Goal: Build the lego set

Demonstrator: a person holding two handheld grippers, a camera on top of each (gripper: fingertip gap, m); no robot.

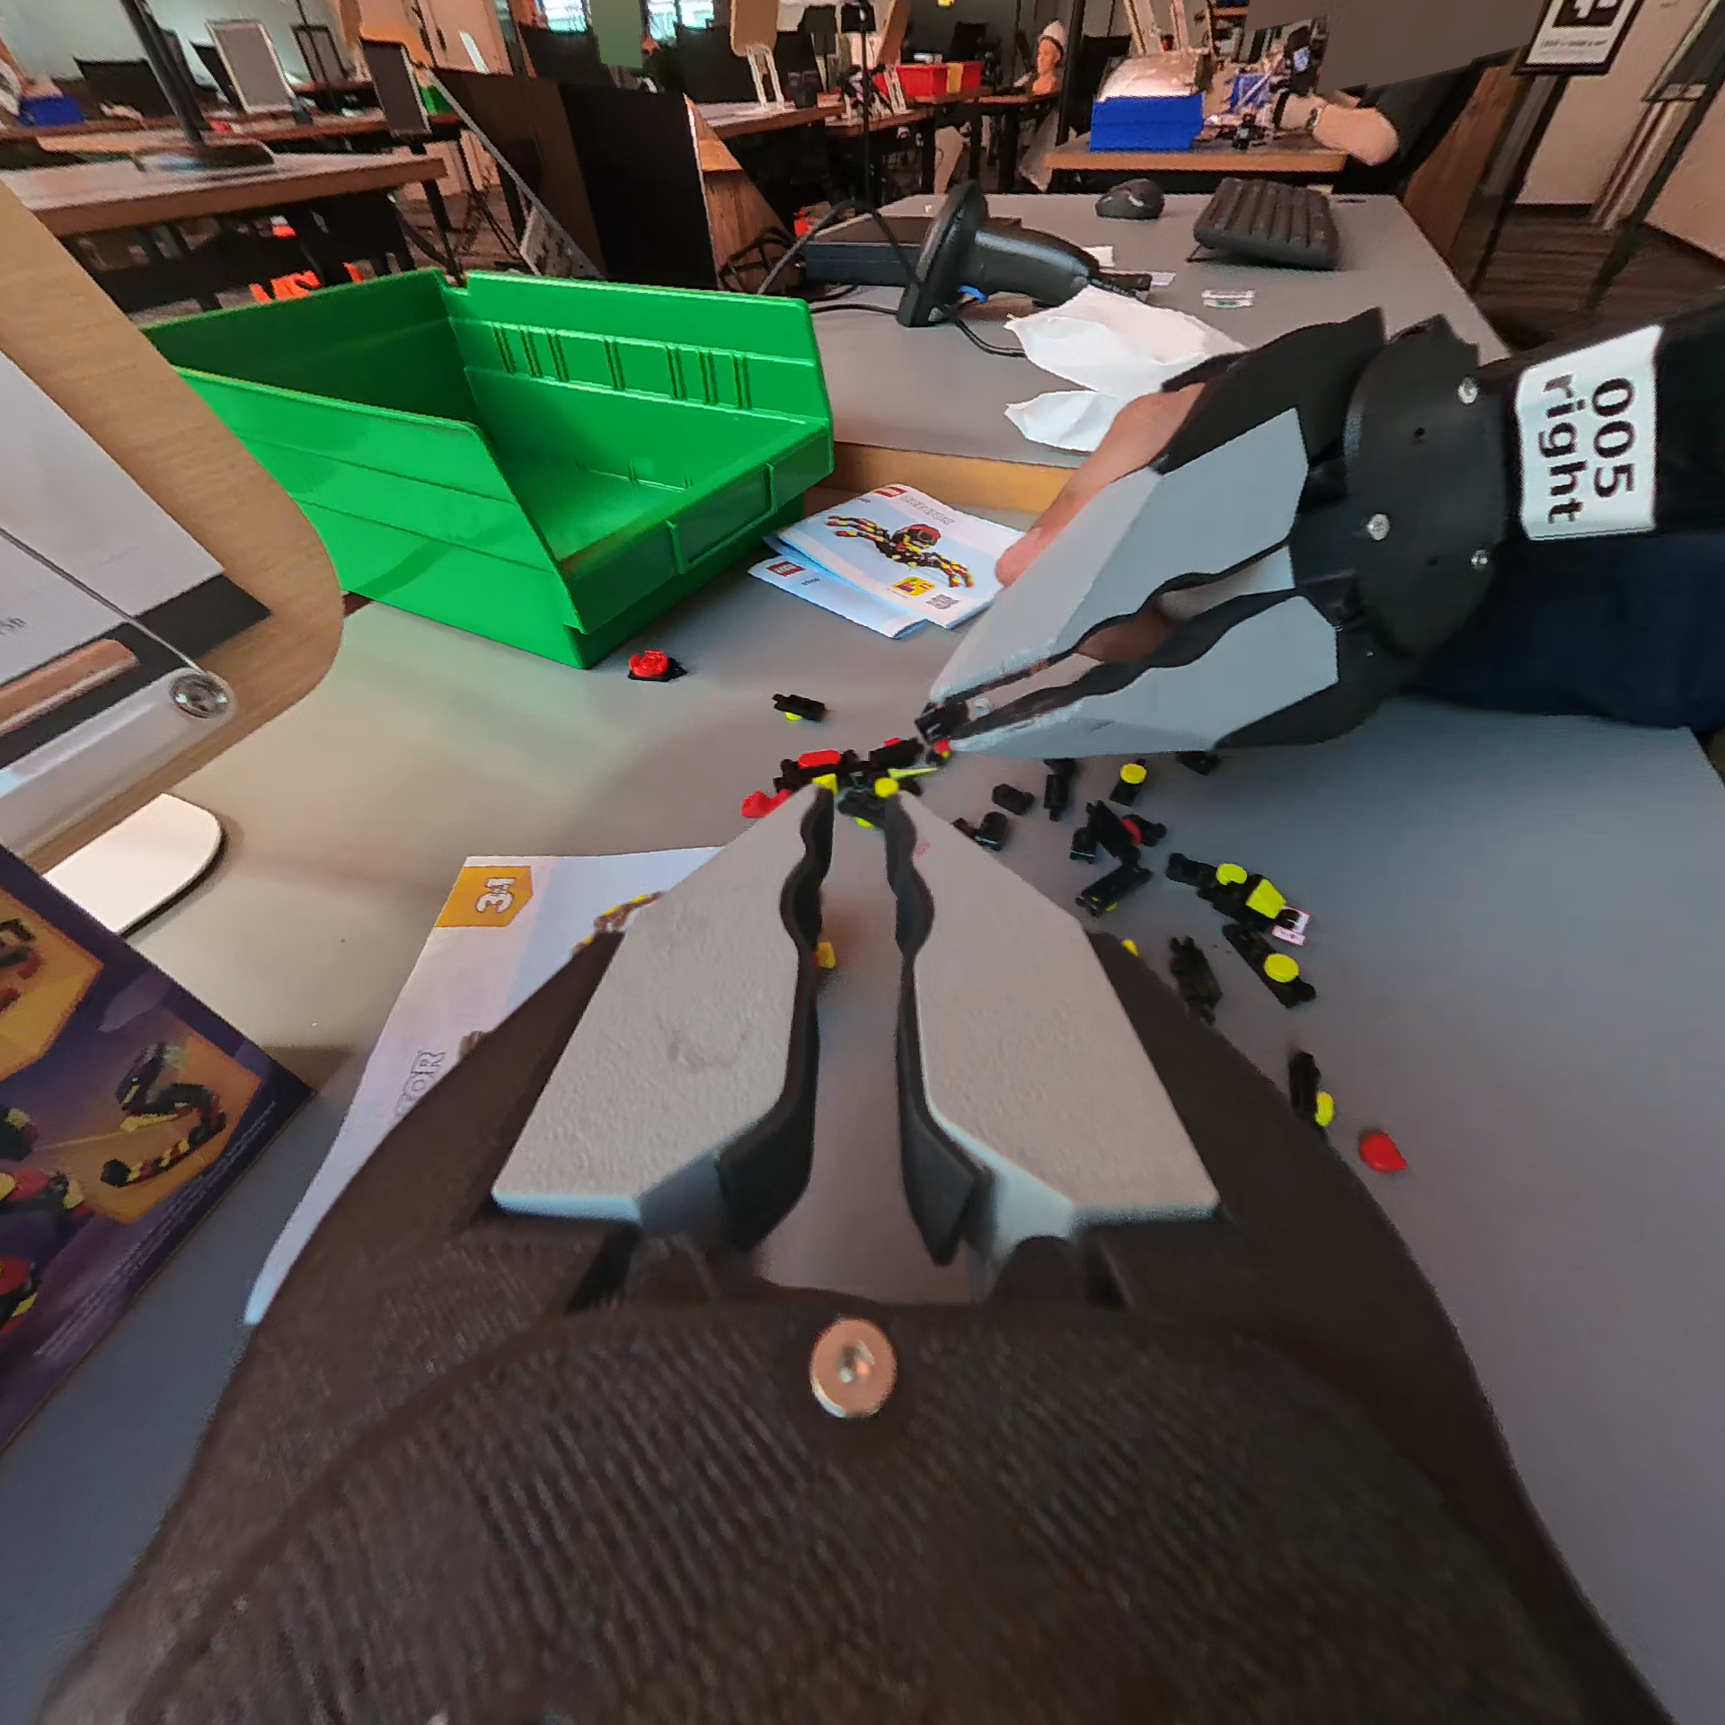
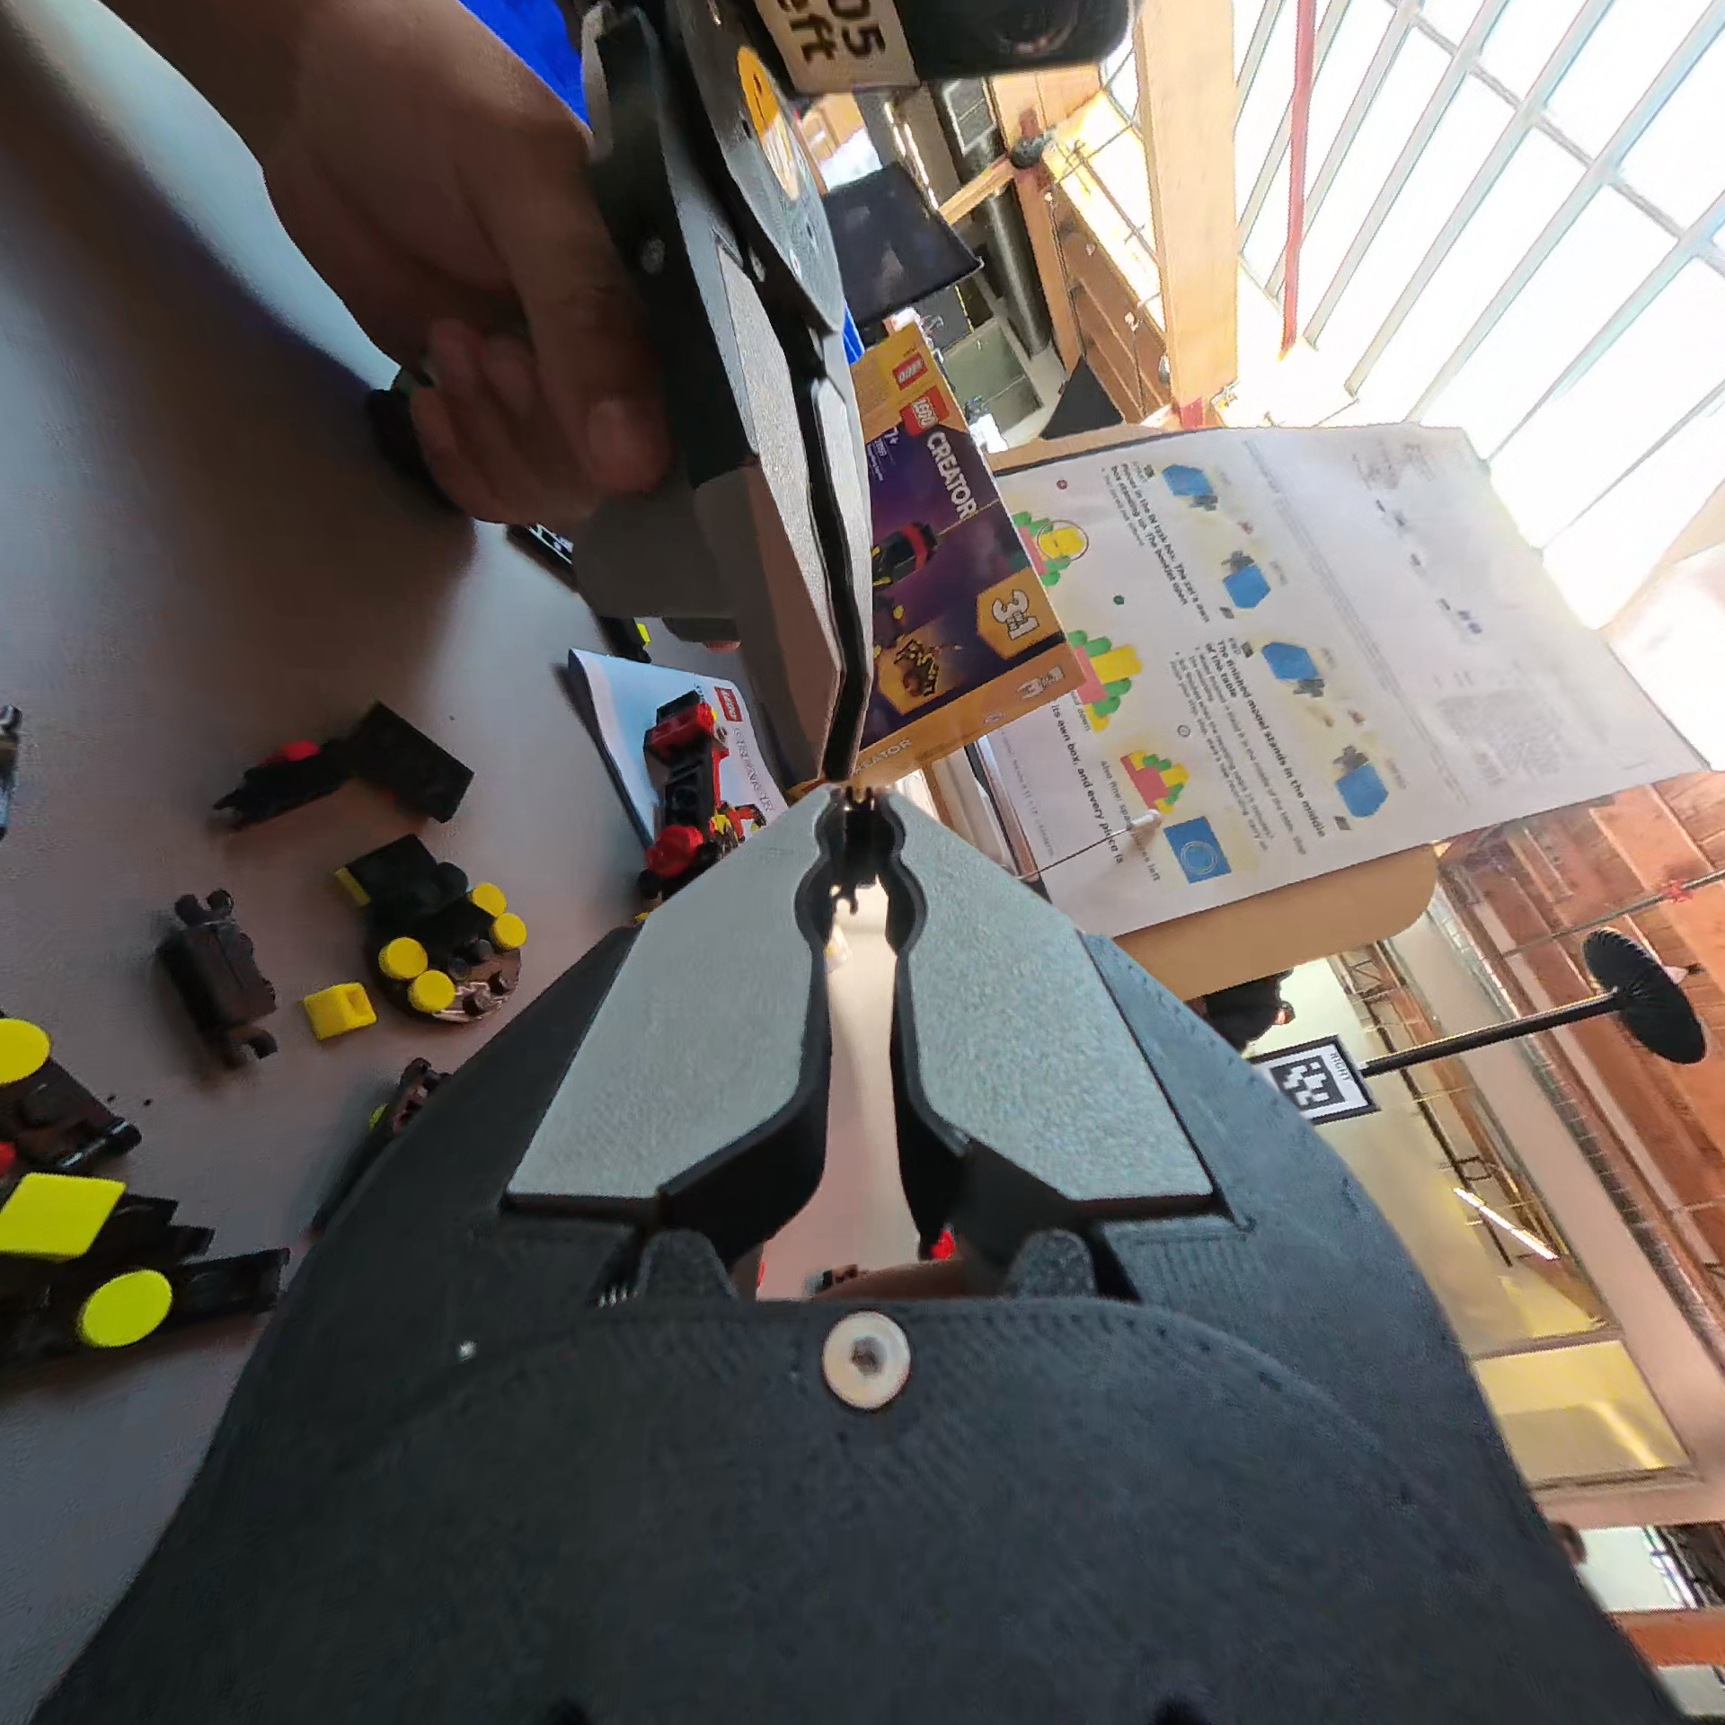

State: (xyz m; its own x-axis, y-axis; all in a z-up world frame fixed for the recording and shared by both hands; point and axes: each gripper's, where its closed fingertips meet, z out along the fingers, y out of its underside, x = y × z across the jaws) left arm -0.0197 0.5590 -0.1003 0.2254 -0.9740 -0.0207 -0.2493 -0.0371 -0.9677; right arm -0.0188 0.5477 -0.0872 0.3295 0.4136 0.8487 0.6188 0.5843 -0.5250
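A partly built black, red and yellow lego model sits on the grey table; it also shows in the right wrist view. My left gripper is nearly shut, with its tips on the model's near end. My right gripper is shut on a small black lego piece and holds it tip to tip against the left gripper. In the left wrist view the right gripper comes in from the right, just above the model.
Several loose black, yellow and red pieces lie to the right of the model. A green bin stands behind, with booklets beside it. An open booklet lies under my left gripper, and the set's box is at the left. The tips of both grippers are at nearly the same place.
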